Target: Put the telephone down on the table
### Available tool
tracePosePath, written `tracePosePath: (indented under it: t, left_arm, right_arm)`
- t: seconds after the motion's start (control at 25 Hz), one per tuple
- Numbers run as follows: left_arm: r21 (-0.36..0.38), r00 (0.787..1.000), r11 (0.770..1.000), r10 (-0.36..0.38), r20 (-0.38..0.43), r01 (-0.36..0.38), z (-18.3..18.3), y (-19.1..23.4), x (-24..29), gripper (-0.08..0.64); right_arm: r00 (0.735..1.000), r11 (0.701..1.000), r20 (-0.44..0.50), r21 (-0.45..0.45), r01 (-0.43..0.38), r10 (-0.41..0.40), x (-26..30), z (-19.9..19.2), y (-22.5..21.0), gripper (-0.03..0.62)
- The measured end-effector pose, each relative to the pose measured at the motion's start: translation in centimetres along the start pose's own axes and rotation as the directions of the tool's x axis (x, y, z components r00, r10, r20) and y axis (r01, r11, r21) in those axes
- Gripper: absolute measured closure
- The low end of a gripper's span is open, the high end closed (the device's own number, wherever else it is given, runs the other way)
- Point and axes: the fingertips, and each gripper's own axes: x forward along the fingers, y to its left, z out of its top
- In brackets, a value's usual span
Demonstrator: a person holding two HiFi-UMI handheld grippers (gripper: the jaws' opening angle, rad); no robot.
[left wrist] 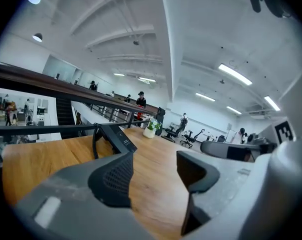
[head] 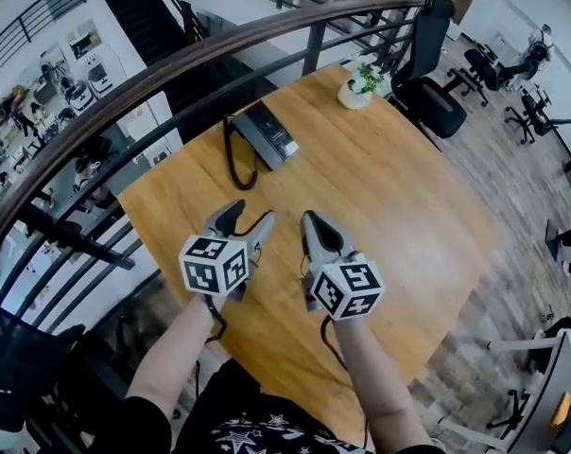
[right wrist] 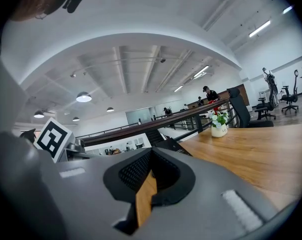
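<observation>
Nearest the camera, two forearms (head: pixel 177 348) are seen reaching forward over the near part of the wooden table (head: pixel 389 197), each bearing a gripper topped by a marker cube (head: pixel 215 265). Both grippers are held side by side above the wood, apart from each other and touching nothing.

The left gripper (head: pixel 250 214) is held with its jaws spread; in the left gripper view only bare table top is seen between the two dark pads, and nothing is pinched. The right gripper (head: pixel 311 220) is held just beside it with its jaws pressed together at the tips; in the right gripper view only a narrow sliver of wood is seen through the slot behind the closed pads, and nothing is gripped.

Further away, the telephone (head: pixel 265 132) is found lying on the table near the far left edge, well apart from both grippers and untouched. A dark cord (head: pixel 233 154) is looped beside it on the left.

Beyond that, a small potted plant (head: pixel 359 88) is placed at the far corner. The table is bordered by a curved dark railing (head: pixel 172 74), and a black office chair (head: pixel 427 64) is set just past the plant
</observation>
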Motion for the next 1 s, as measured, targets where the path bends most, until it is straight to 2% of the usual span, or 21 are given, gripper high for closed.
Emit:
tracePosePath:
  t: [0.12,0.48,0.64,0.72,1.0]
  left_arm:
    - [0.048,1.0,0.999,0.013,0.023,-0.014,-0.2,-2.3,-2.9,0.28]
    - [0.156,0.998,0.987,0.029,0.062,-0.038,-1.4,-9.1,-9.6,0.381]
    - [0.166,0.997,0.985,0.026,0.069,-0.037,-2.7,-12.0,-12.7,0.412]
    - [0.172,0.997,0.984,0.03,0.072,-0.042,-3.5,-13.3,-14.4,0.453]
    - [0.153,0.995,0.985,0.073,0.07,-0.083,-6.8,-16.6,-19.9,0.477]
  right_arm:
    - [1.0,1.0,0.001,0.002,-0.009,0.009,-3.0,-0.1,1.3,0.592]
    - [0.999,0.999,0.0,-0.009,-0.037,0.037,-11.0,0.3,3.5,0.592]
    - [0.998,0.998,0.005,-0.014,-0.062,0.062,-14.6,0.2,5.0,0.592]
    - [0.997,0.997,0.008,-0.014,-0.078,0.078,-16.4,0.1,6.0,0.592]
    - [0.992,0.992,0.011,-0.011,-0.127,0.128,-22.5,-0.5,8.8,0.592]
